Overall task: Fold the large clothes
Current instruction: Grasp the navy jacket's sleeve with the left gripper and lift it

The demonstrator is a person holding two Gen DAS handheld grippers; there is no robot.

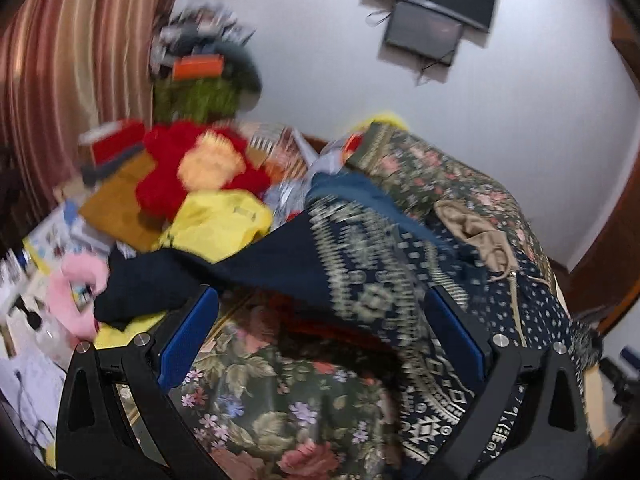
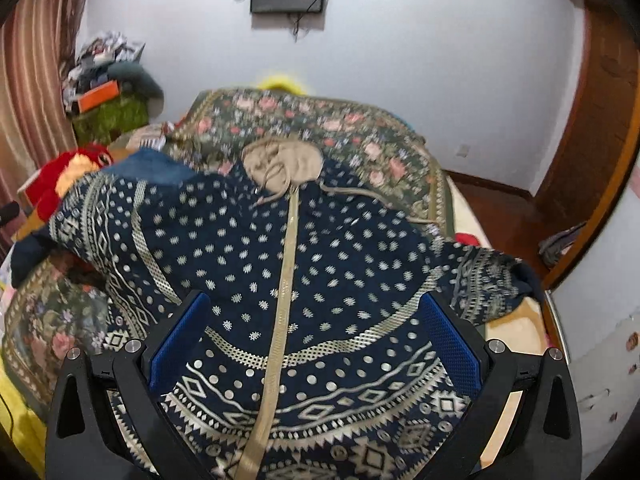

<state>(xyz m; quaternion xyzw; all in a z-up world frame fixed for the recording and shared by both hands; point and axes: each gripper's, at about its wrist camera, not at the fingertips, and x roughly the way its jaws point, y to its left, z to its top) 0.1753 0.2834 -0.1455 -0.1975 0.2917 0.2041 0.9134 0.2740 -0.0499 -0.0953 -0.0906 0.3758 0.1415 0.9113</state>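
Observation:
A navy jacket with a cream pattern lies front-up on the floral bedspread. Its beige hood points toward the wall, and a zipper runs down its middle. My right gripper is open above the lower front, one finger either side of the zipper. The right sleeve lies out to the side. My left gripper is open over the bedspread. The blurred left sleeve stretches across just beyond its fingertips, its dark cuff at the left.
A red plush toy, a yellow bag and a pink item crowd the left side of the bed. Striped curtains hang beyond a cluttered pile. Screens are mounted on the wall. A wooden door frame stands at the right.

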